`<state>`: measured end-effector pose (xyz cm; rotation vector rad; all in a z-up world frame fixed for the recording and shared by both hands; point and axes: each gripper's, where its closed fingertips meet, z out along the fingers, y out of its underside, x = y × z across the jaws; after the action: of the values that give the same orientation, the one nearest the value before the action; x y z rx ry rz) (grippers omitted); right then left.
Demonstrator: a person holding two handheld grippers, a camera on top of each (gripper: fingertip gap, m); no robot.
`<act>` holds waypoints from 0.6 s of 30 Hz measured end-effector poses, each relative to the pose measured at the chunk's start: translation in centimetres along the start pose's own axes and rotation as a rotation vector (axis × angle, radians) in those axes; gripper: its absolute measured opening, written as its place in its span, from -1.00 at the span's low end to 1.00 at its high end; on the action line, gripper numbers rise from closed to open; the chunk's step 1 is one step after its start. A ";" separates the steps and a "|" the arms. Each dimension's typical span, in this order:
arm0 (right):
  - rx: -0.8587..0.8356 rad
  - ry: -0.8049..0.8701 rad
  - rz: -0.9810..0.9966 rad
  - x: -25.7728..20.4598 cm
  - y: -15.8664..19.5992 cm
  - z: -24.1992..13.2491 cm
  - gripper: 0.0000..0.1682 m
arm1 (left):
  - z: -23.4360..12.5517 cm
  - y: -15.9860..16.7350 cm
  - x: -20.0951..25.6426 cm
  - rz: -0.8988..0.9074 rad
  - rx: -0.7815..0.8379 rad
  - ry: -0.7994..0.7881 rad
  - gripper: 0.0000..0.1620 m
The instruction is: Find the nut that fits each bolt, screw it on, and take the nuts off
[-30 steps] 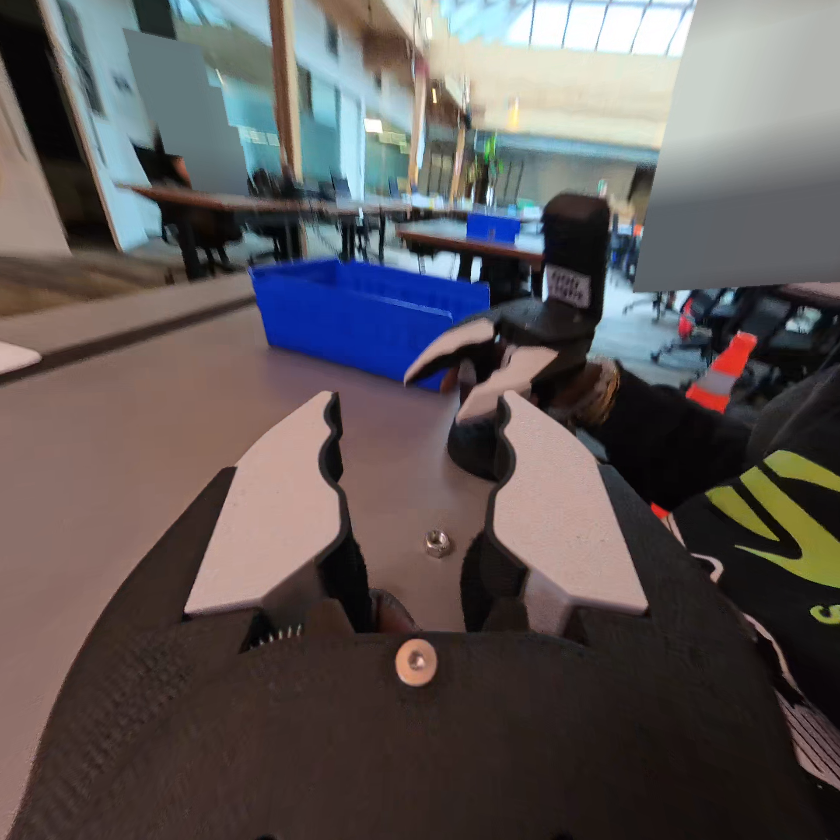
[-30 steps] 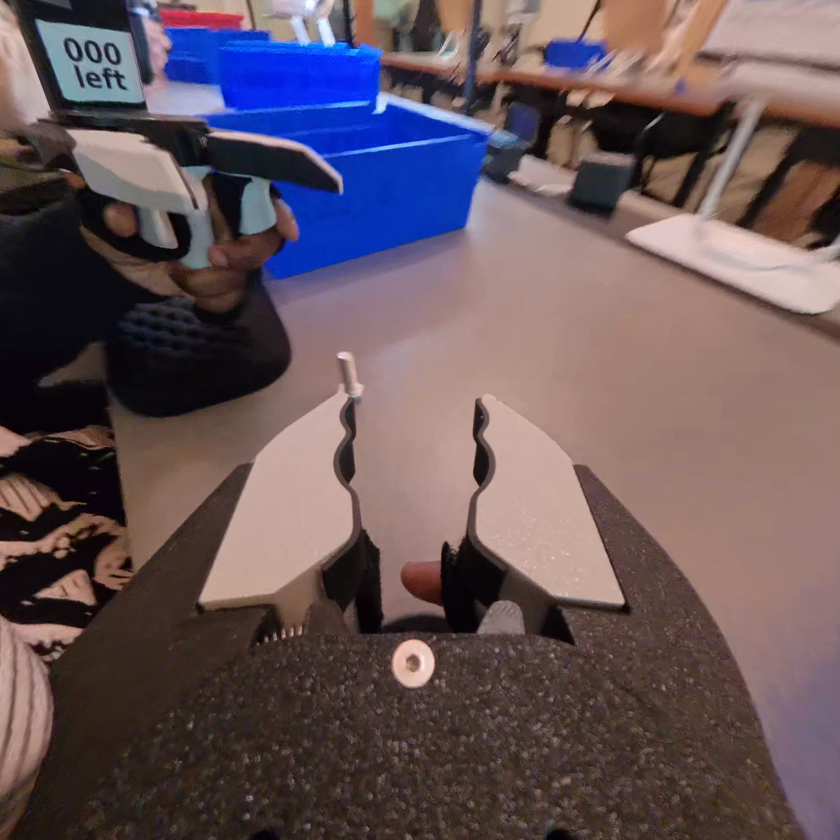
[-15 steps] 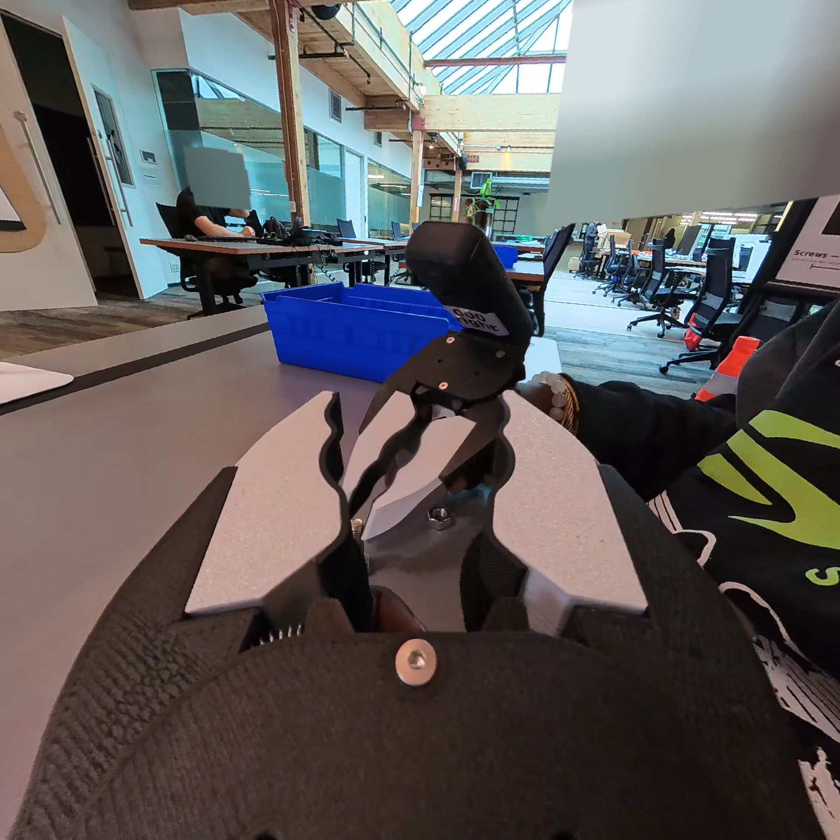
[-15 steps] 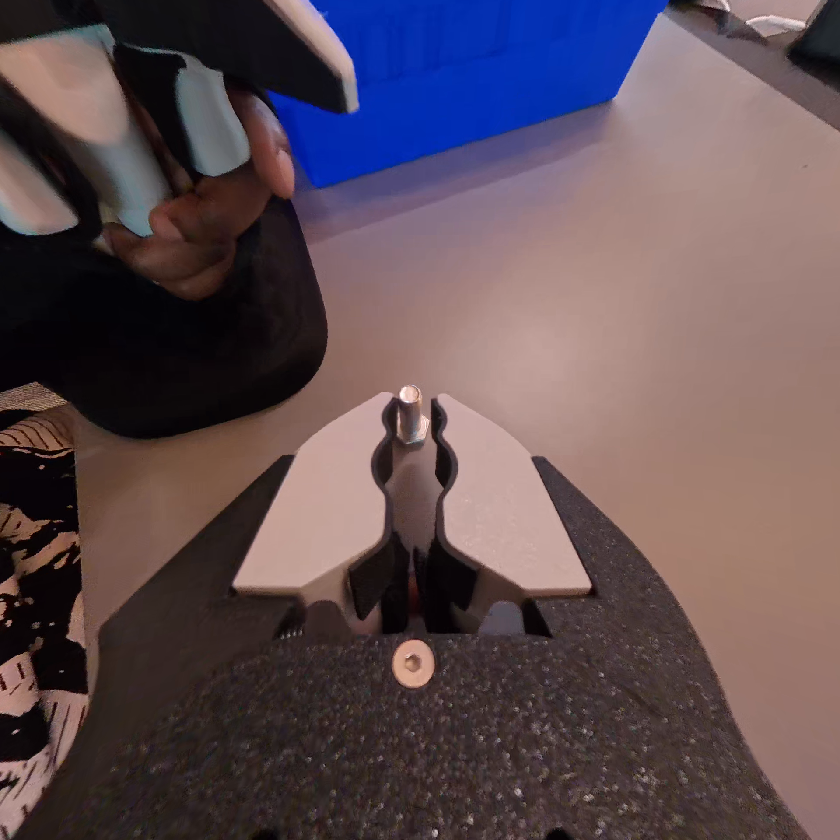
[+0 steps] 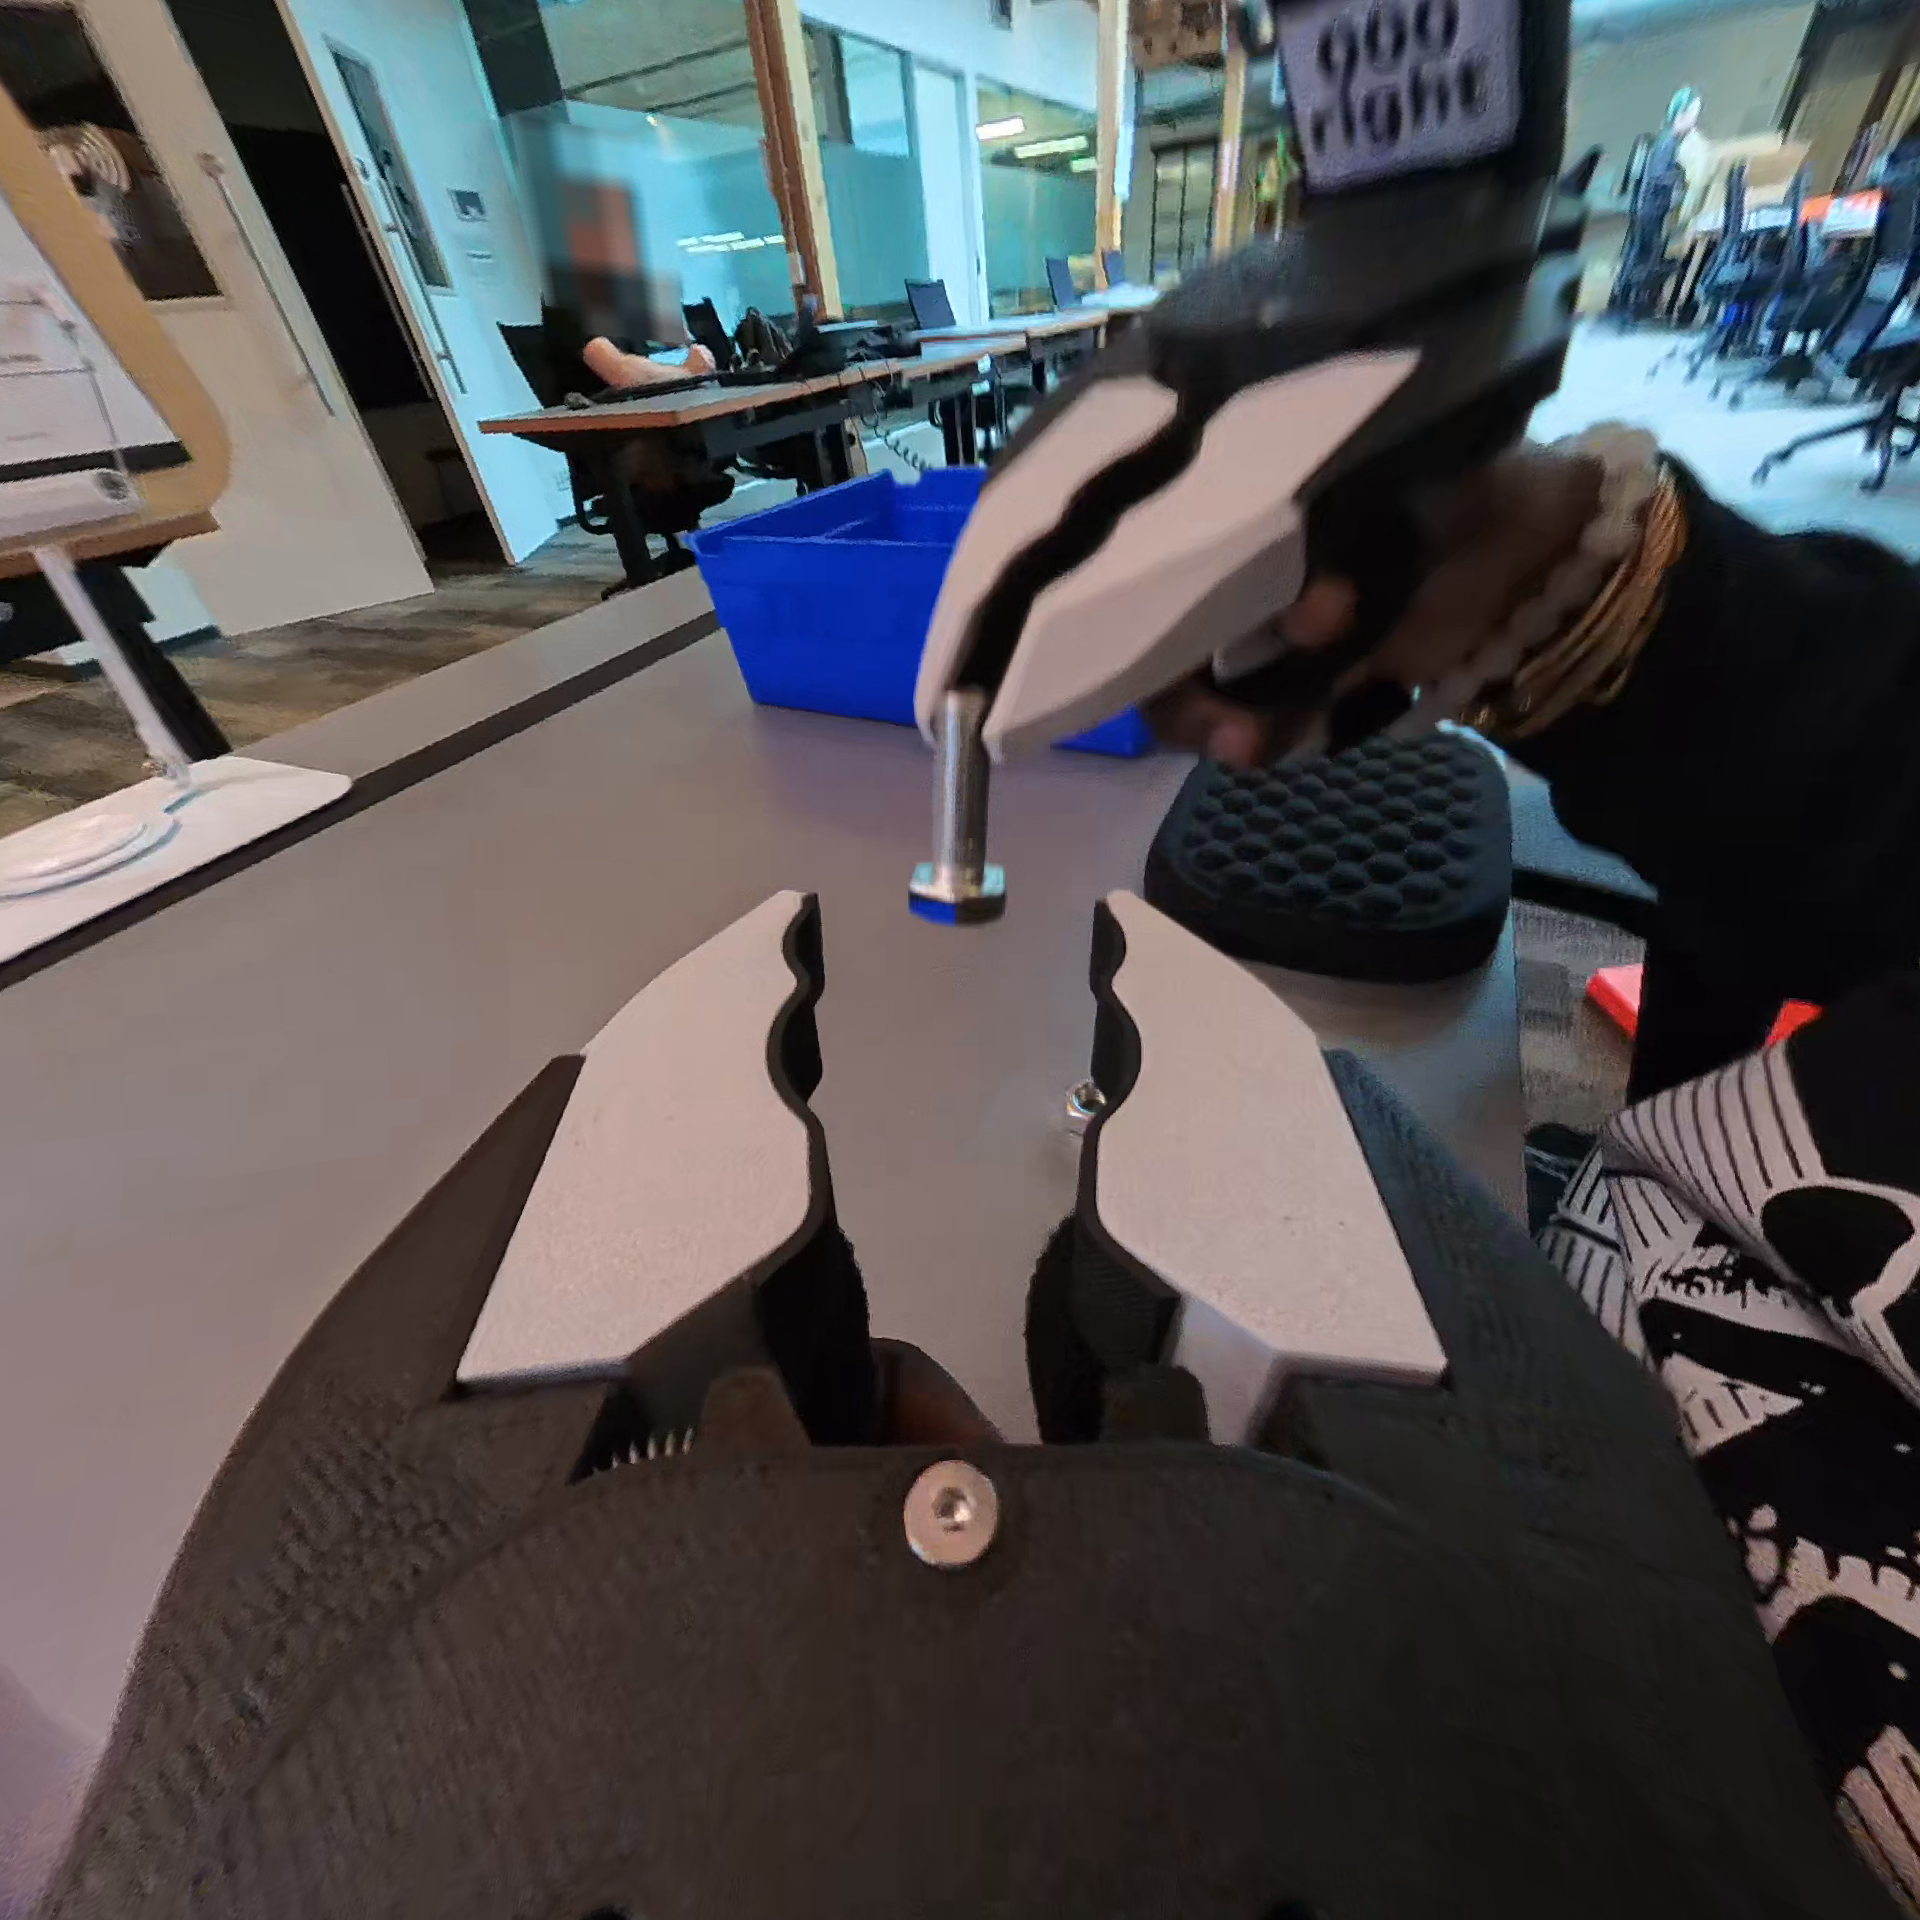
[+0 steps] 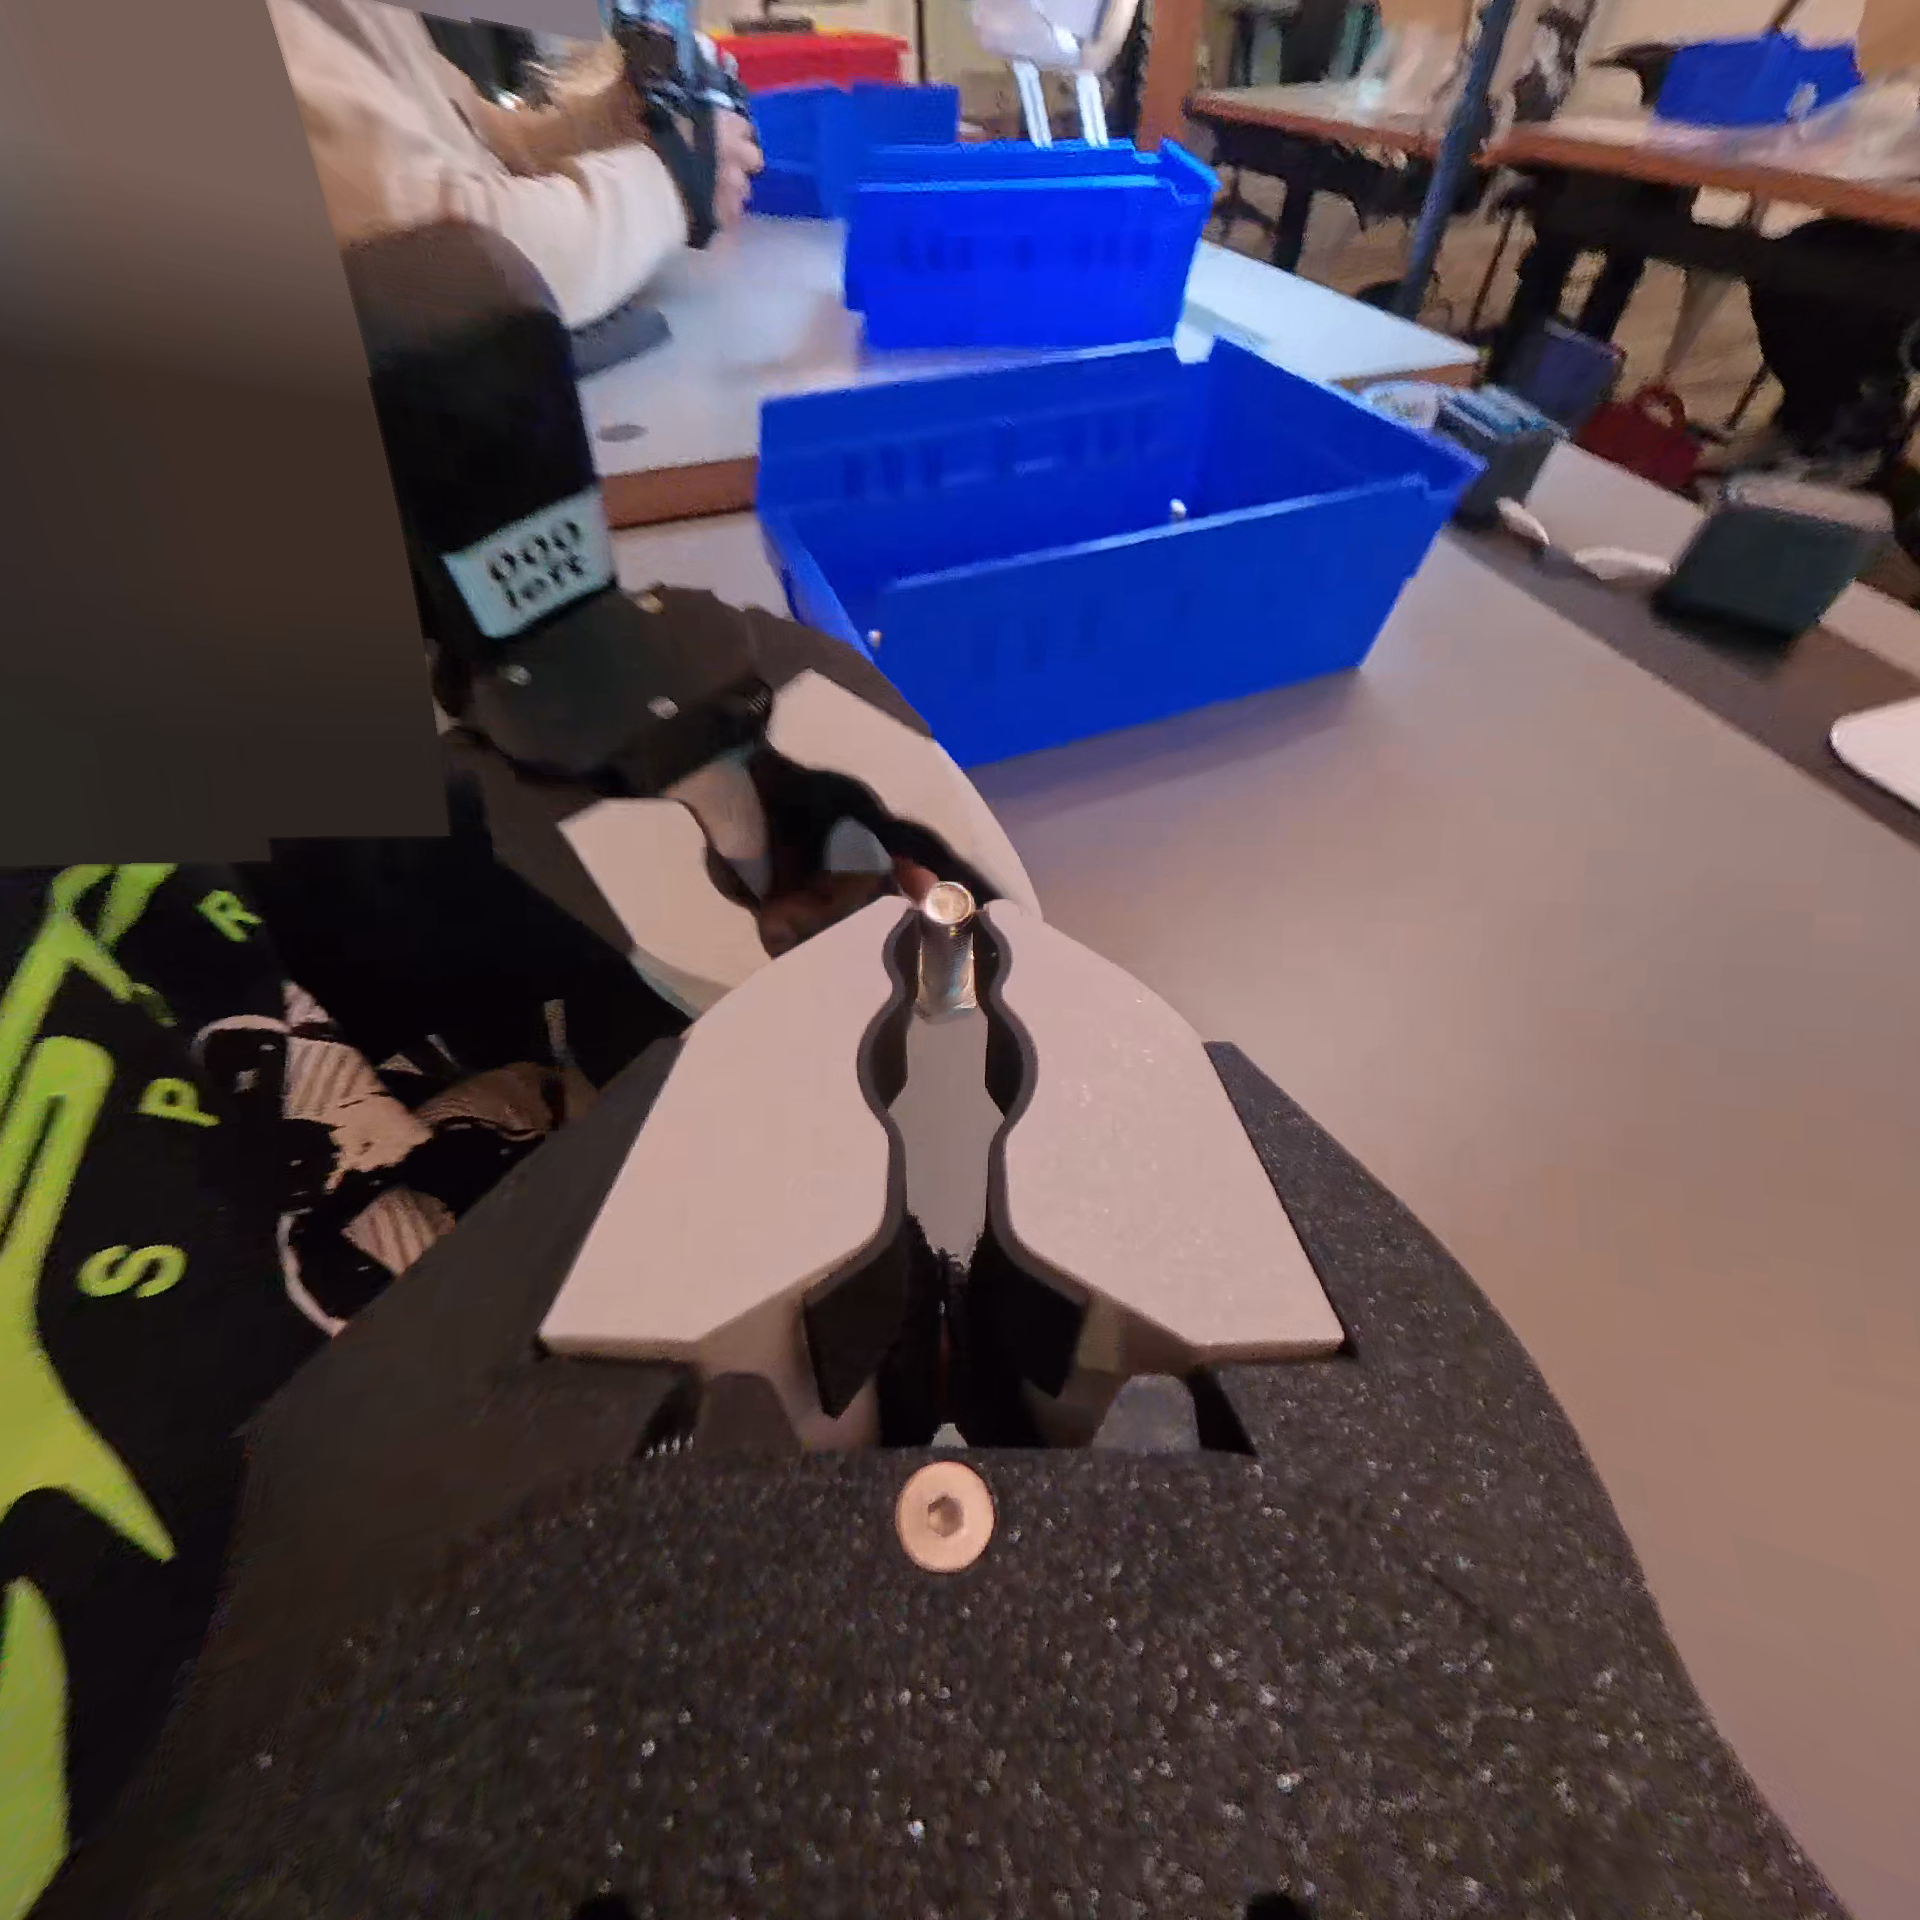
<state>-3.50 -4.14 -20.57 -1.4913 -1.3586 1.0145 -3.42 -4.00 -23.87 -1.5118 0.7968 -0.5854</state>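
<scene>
Bolt (image 5: pixel 957 821) now lifted off table (image 5: pixel 416 935)

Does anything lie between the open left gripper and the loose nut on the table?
Nothing visible does. The nut lies on bare table just inside the left gripper's right finger. The bolt, clamped in the right gripper, hangs farther ahead.

Open office: wooden posts (image 5: pixel 795 156), glass partitions (image 5: pixel 914 197), desk rows (image 5: pixel 790 400), rolling chairs (image 5: pixel 1860 343), wood floor (image 5: pixel 312 665).
</scene>
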 end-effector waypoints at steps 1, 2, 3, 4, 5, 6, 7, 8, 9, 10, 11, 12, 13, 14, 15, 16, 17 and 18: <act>0.009 -0.013 -0.014 -0.5 -0.6 -0.4 -0.89 | 0.2 0.1 0.4 0.014 -0.017 0.012 -0.39; 0.011 -0.020 -0.023 -0.8 -1.0 -0.6 -0.89 | 0.4 0.1 0.8 0.016 -0.022 0.027 -0.40; 0.010 -0.024 -0.028 -1.0 -1.2 -0.8 -0.89 | 0.5 -0.1 1.2 0.006 -0.011 0.045 -0.42; 0.008 -0.025 -0.031 -1.2 -1.4 -1.0 -0.89 | 0.6 -0.4 1.6 -0.009 0.007 0.063 -0.46; 0.001 -0.024 -0.030 -1.3 -1.3 -1.0 -0.89 | 0.7 -0.6 1.8 -0.019 0.019 0.072 -0.48; -0.008 -0.023 -0.027 -1.4 -1.2 -1.0 -0.89 | 0.8 -0.6 1.9 -0.017 0.017 0.070 -0.48; -0.014 -0.023 -0.025 -1.5 -1.1 -1.0 -0.89 | 0.9 -0.4 1.9 -0.008 0.005 0.064 -0.49; -0.018 -0.026 -0.025 -1.6 -1.0 -0.9 -0.89 | 1.0 -0.2 1.9 0.001 -0.006 0.062 -0.49; -0.019 -0.031 -0.025 -1.8 -0.9 -0.9 -0.89 | 1.1 -0.2 2.0 0.006 -0.009 0.066 -0.50; -0.017 -0.035 -0.024 -1.9 -0.9 -0.8 -0.89 | 1.1 -0.1 2.1 0.010 -0.011 0.067 -0.53; -0.016 -0.038 -0.021 -1.9 -0.9 -0.7 -0.89 | 1.1 -0.2 2.1 0.010 -0.010 0.066 -0.57; -0.015 -0.039 -0.019 -2.0 -0.9 -0.7 -0.89 | 1.1 -0.2 2.1 0.009 -0.008 0.067 -0.60; -0.016 -0.039 -0.018 -2.0 -0.9 -0.6 -0.88 | 1.1 -0.2 2.1 0.006 -0.003 0.066 -0.64; -0.016 -0.039 -0.017 -2.0 -0.8 -0.6 -0.88 | 1.1 -0.3 2.0 0.001 0.001 0.064 -0.67; -0.016 -0.040 -0.016 -2.0 -0.8 -0.5 -0.88 | 1.1 -0.3 2.0 -0.003 0.003 0.063 -0.71; -0.015 -0.044 -0.012 -2.0 -0.9 -0.5 -0.88 | 1.1 -0.3 1.9 -0.008 0.003 0.060 -0.76; -0.014 -0.044 -0.008 -2.0 -0.9 -0.5 -0.88 | 1.1 -0.3 1.9 -0.011 0.004 0.064 -0.77; -0.014 -0.043 -0.005 -1.9 -0.9 -0.5 -0.88 | 1.1 -0.3 1.9 -0.015 0.005 0.066 -0.77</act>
<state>-3.44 -6.08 -19.54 -1.4840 -1.4014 1.0411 -1.36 -4.76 -23.91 -1.5016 0.8350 -0.6507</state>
